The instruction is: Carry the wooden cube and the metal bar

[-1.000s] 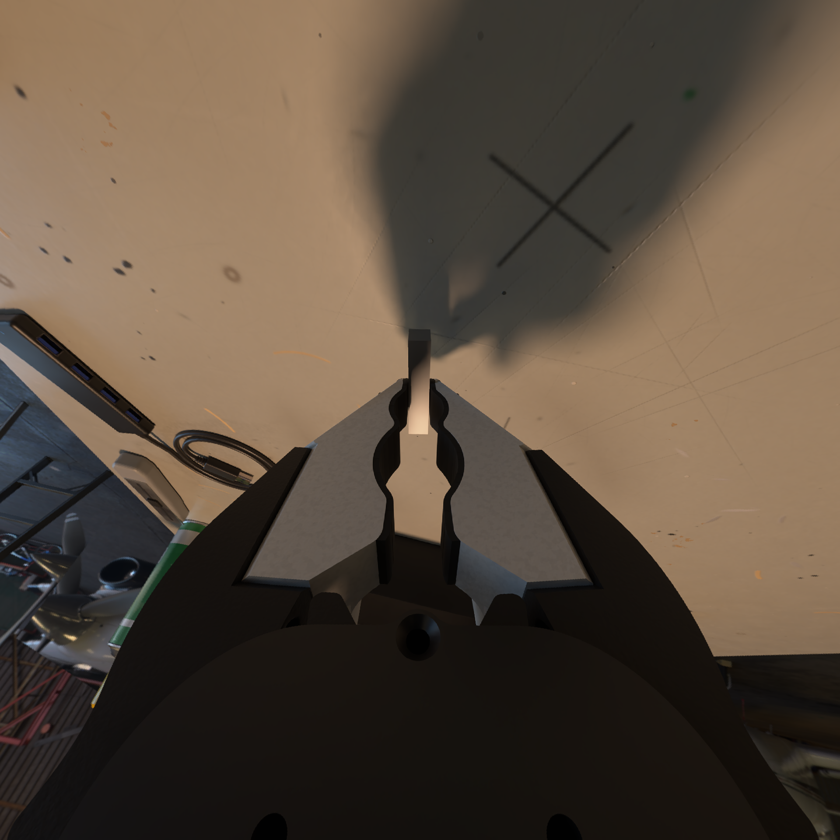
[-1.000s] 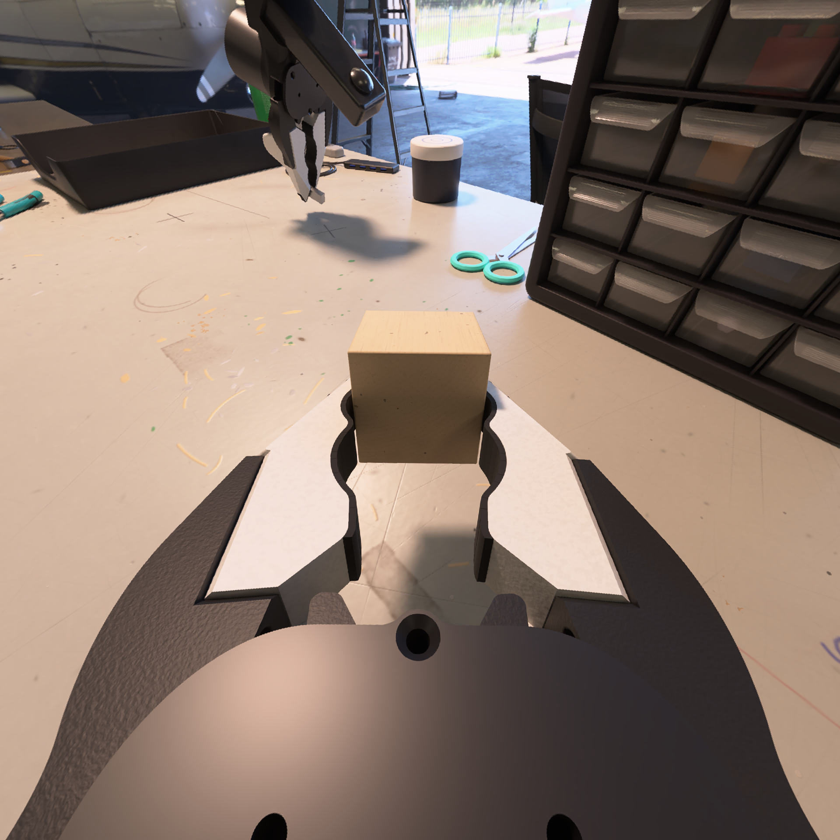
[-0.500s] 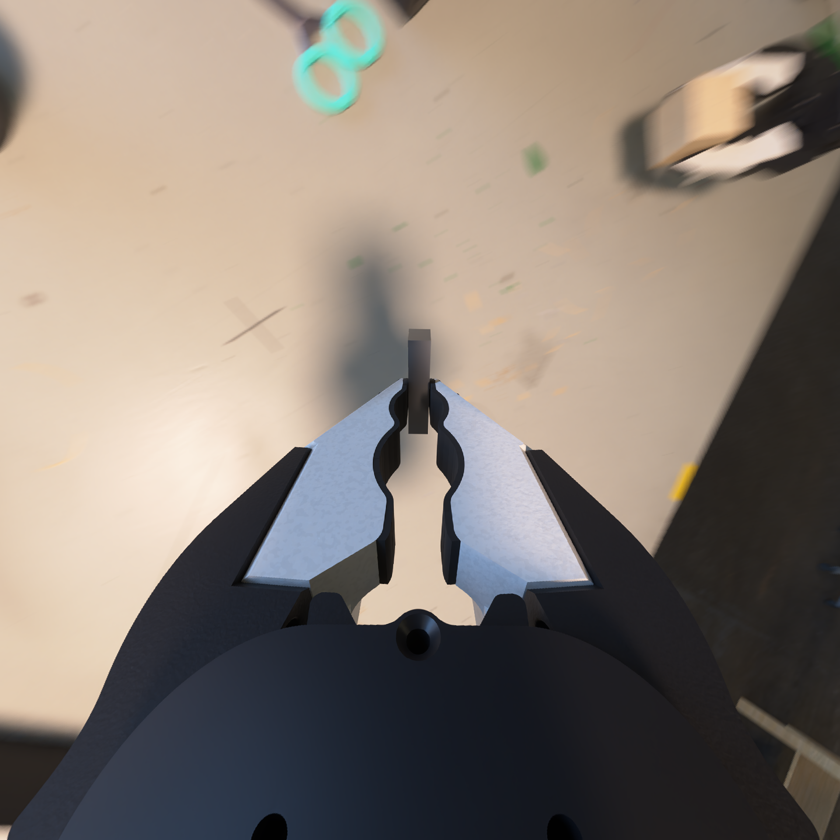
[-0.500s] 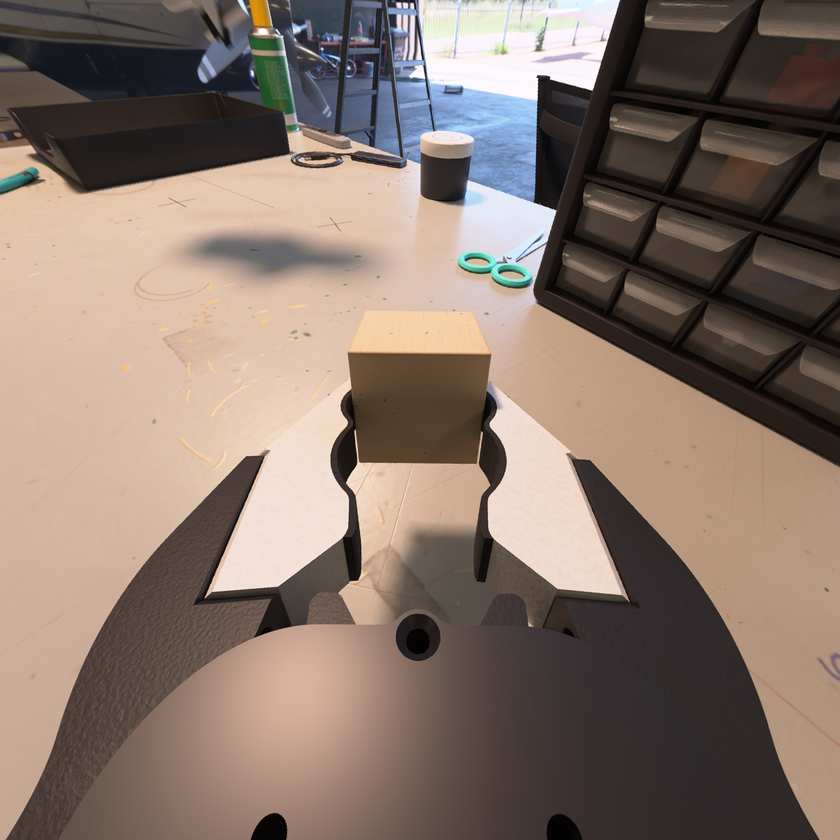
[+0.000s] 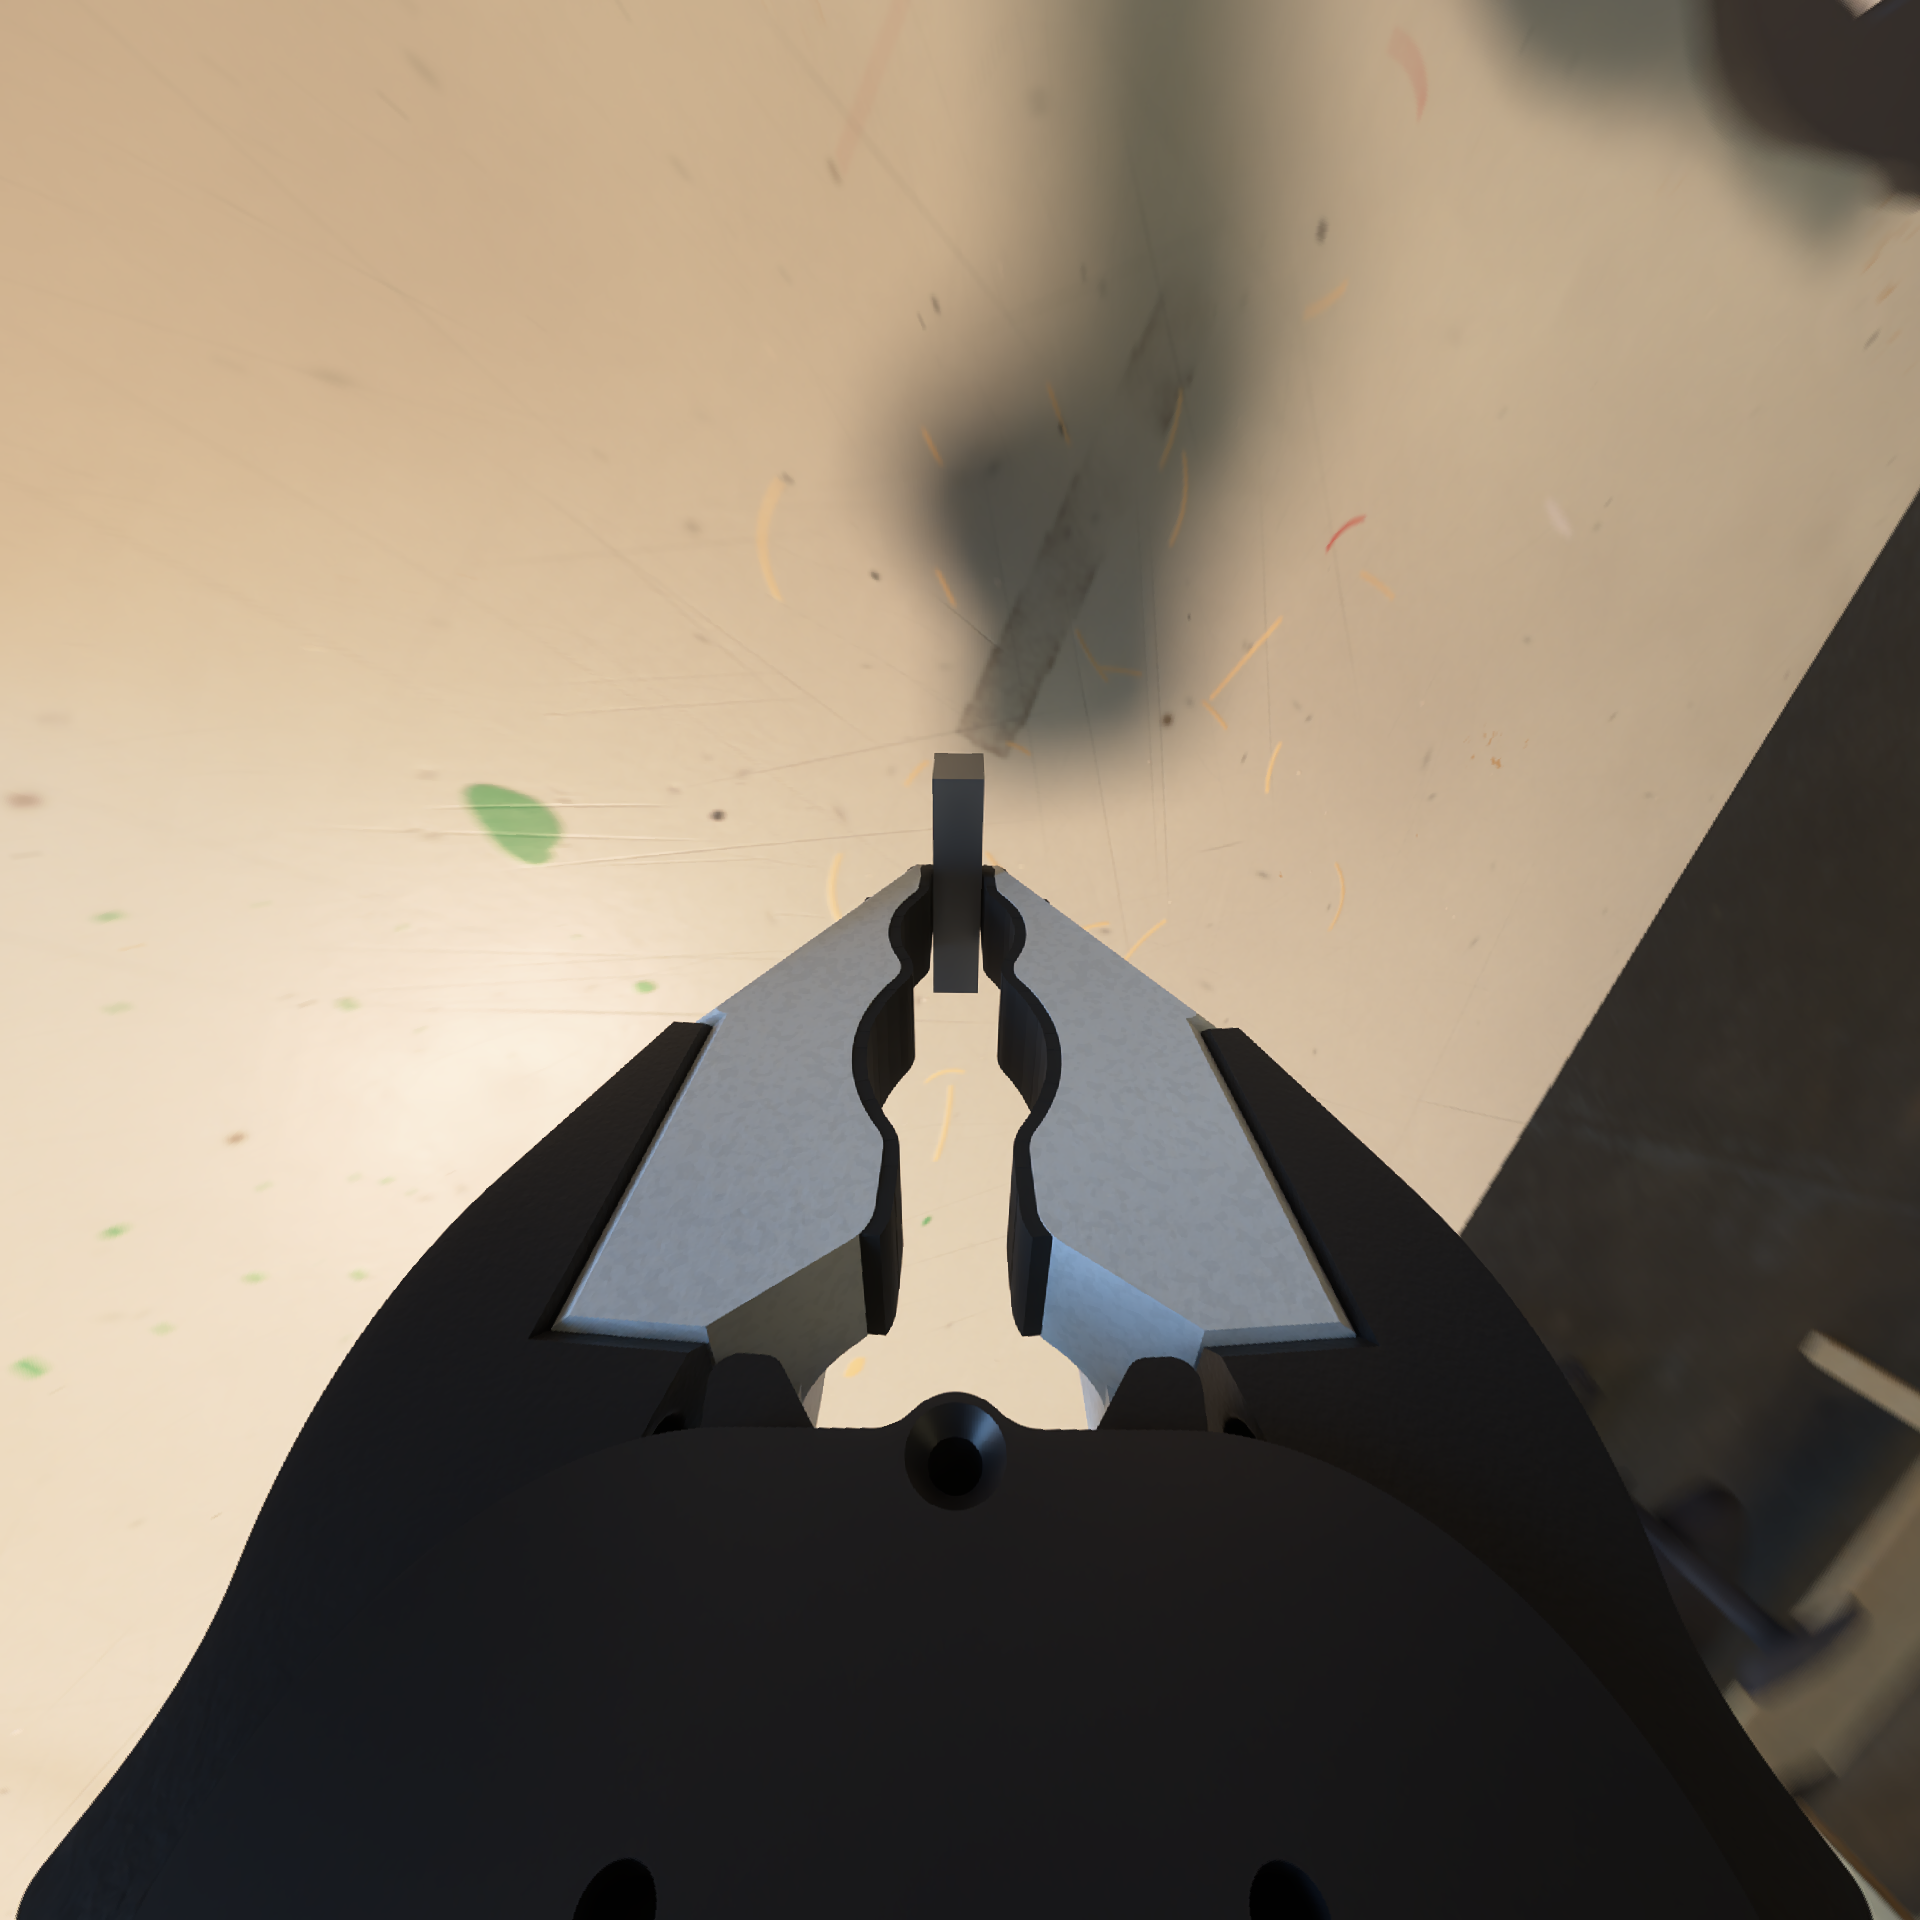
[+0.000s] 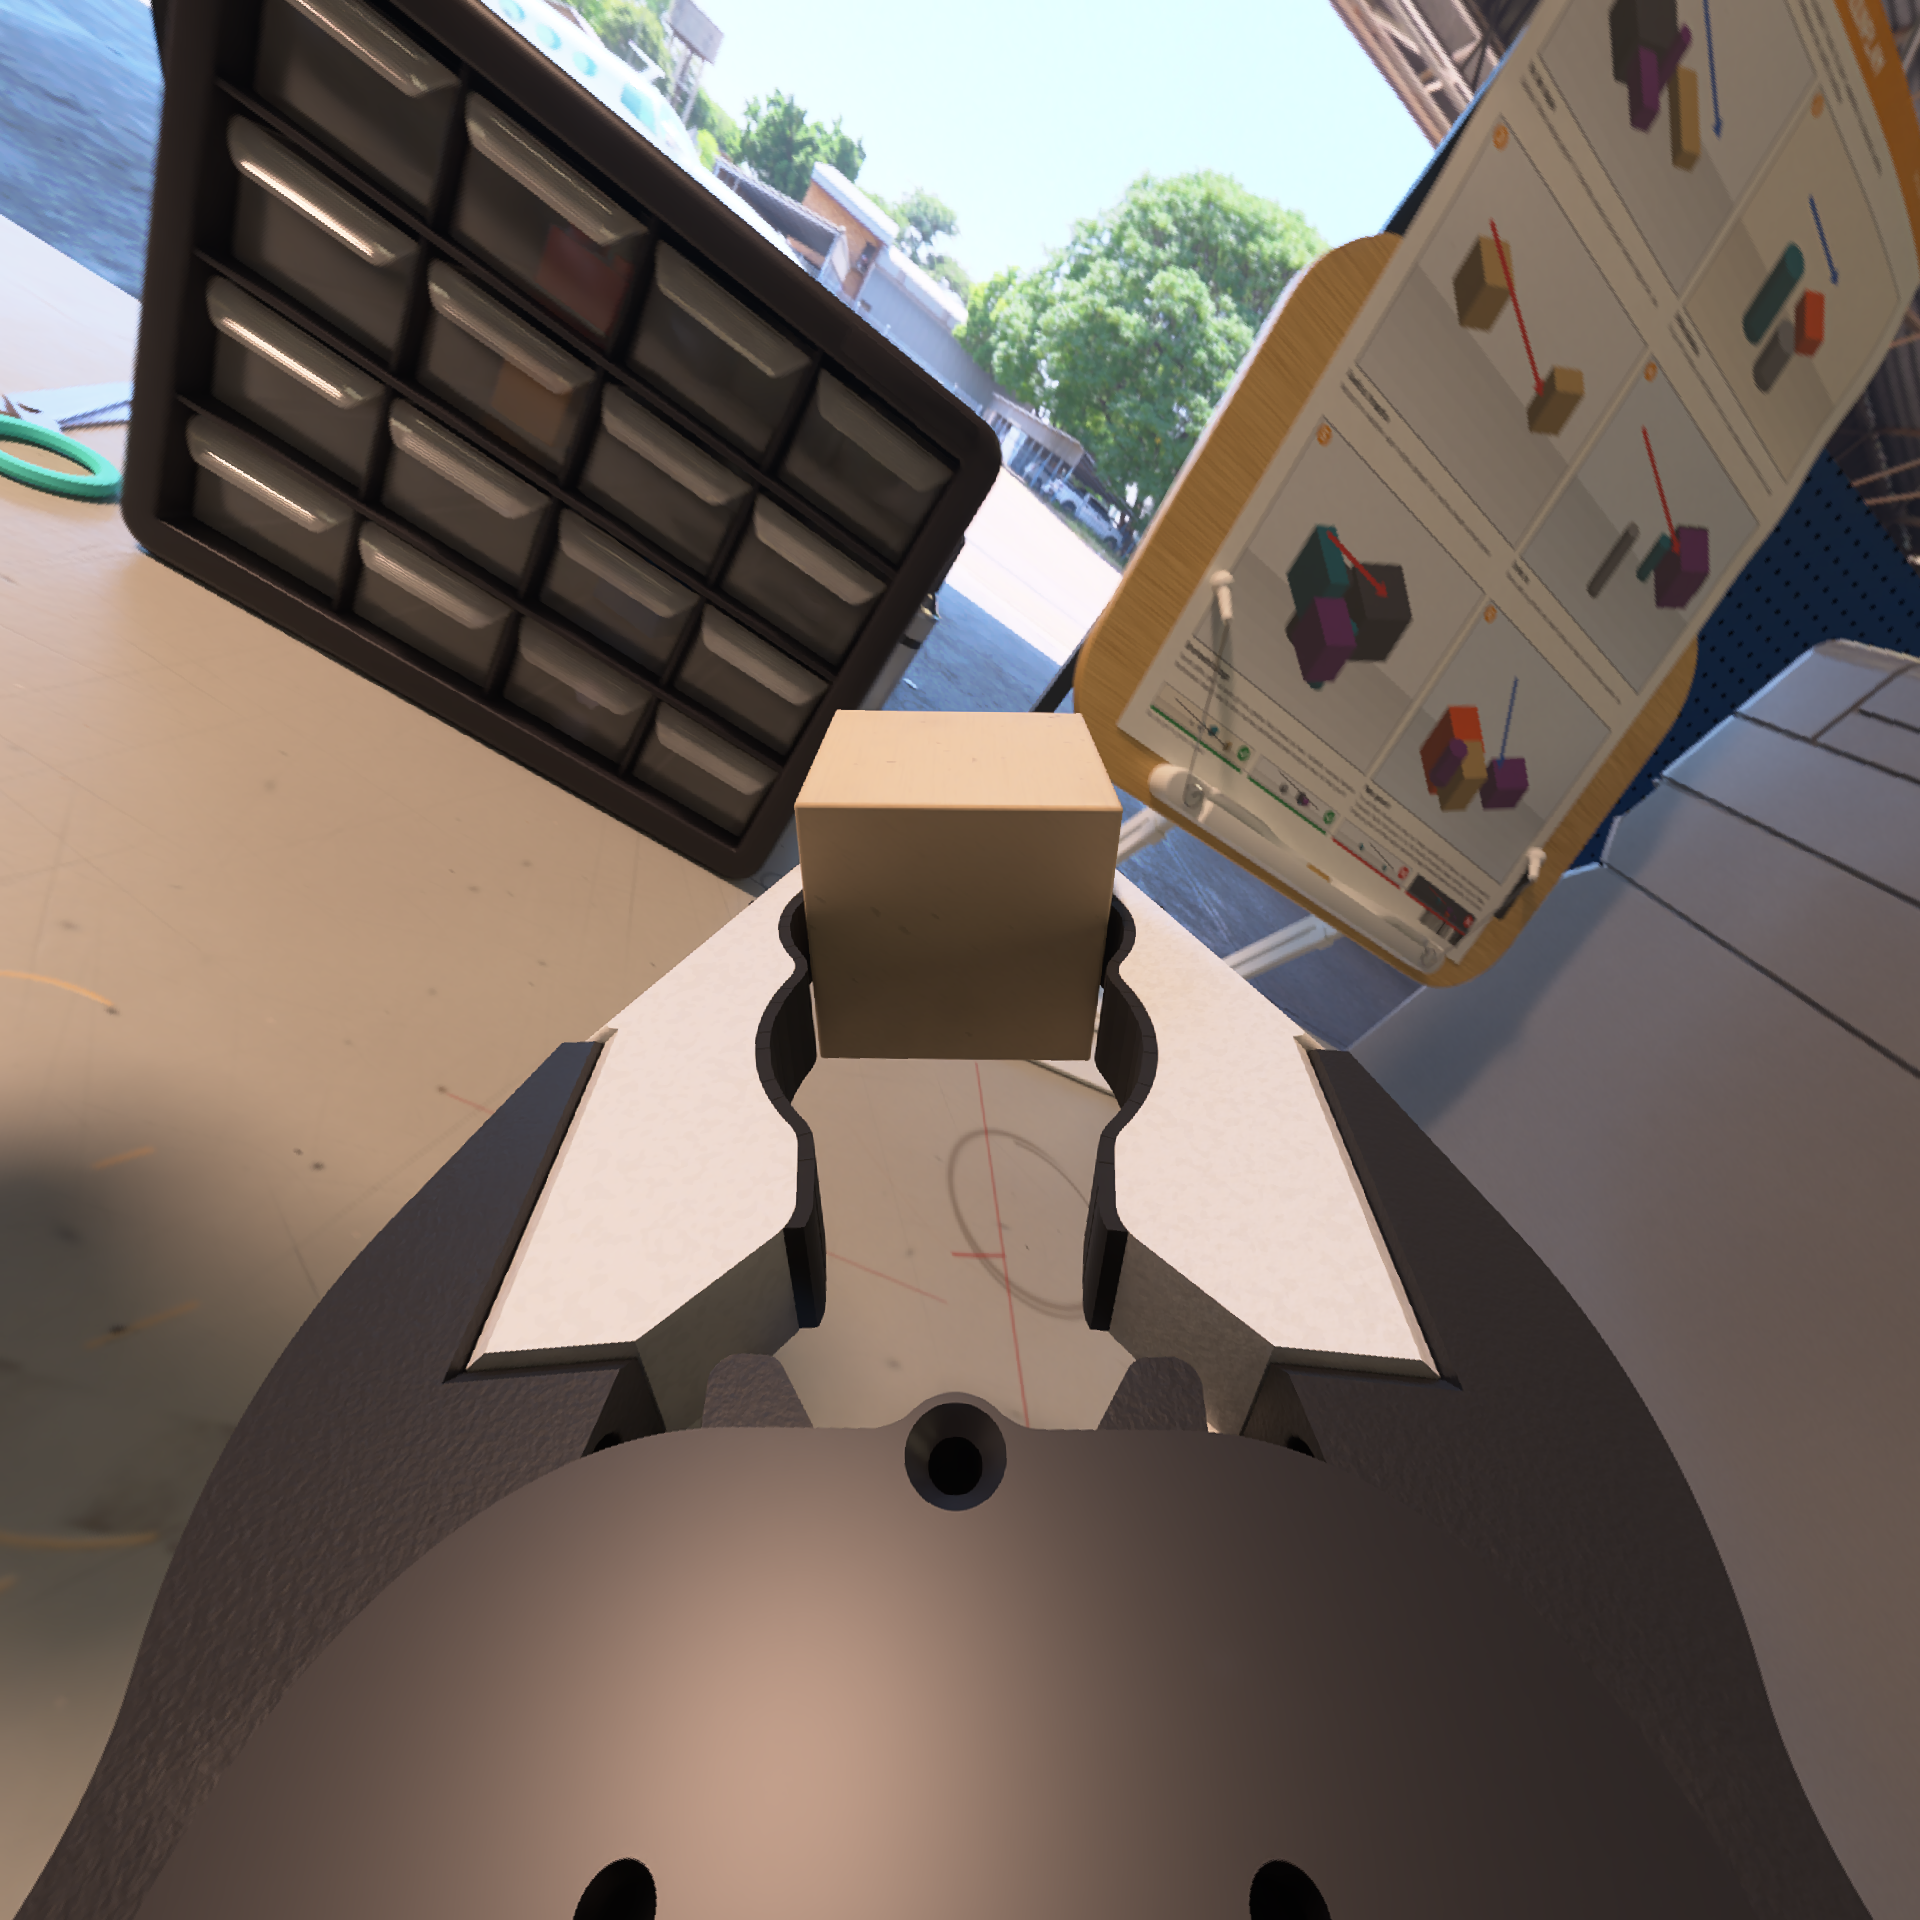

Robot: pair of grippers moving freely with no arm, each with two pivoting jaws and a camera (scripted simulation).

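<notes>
My left gripper (image 5: 956, 883) is shut on the grey metal bar (image 5: 956, 831). The bar shows end-on, sticking out past the fingertips, held above the beige table (image 5: 416, 520). Its blurred shadow lies on the table ahead. My right gripper (image 6: 954, 914) is shut on the wooden cube (image 6: 956, 883), a pale tan block gripped by its two sides and held above the table (image 6: 260, 935). The view is tilted and looks toward the table's far right corner.
A black drawer cabinet (image 6: 540, 436) stands on the table ahead left of the cube. A wooden board with a diagram sheet (image 6: 1507, 468) leans at the right. Green scissors handle (image 6: 52, 462) lies at the left edge. The table edge (image 5: 1662, 935) runs along the right in the left wrist view.
Both grippers have swung to new headings with their loads still held. The right view turned right from the open table to the cabinet and board. The left view moved toward the table edge.
</notes>
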